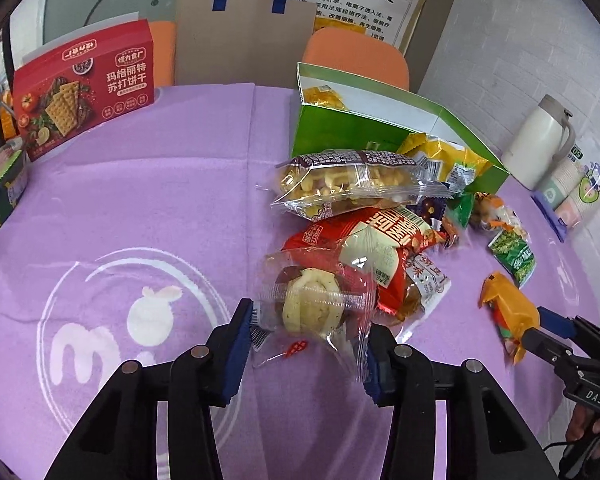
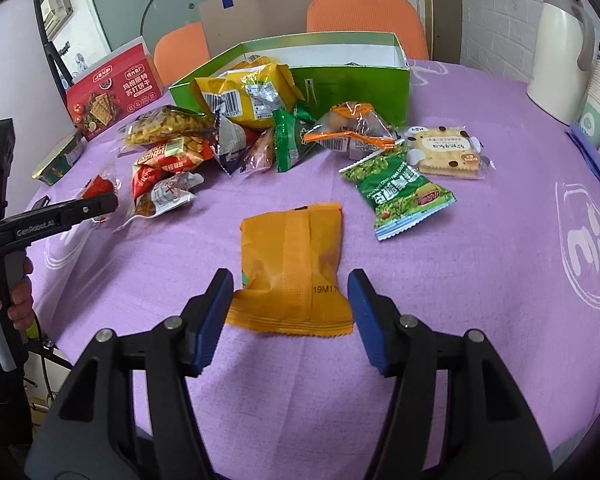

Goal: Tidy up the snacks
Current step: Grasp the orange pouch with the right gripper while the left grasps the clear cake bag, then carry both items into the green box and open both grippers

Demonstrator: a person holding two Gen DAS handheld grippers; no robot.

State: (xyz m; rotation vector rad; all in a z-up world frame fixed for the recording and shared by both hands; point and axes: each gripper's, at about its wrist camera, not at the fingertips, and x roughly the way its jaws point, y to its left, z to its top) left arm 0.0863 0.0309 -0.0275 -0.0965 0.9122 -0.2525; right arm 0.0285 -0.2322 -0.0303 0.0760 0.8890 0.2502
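Both grippers spread wide, gripping nothing.
Right gripper [image 2: 290,312] straddles orange packet [image 2: 290,268]; left gripper [image 1: 310,350] straddles clear-wrapped pastry [image 1: 312,308]. Light, crinkly, likely slippery, crushable: pinch mid-body gently.

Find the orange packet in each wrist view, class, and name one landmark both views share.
Left wrist view: the orange packet lies at lower right, at the right gripper's fingertips.
Right wrist view: it lies at lower centre, between the open blue pads on the purple cloth.
Shared landmark: the green box behind the snack pile.
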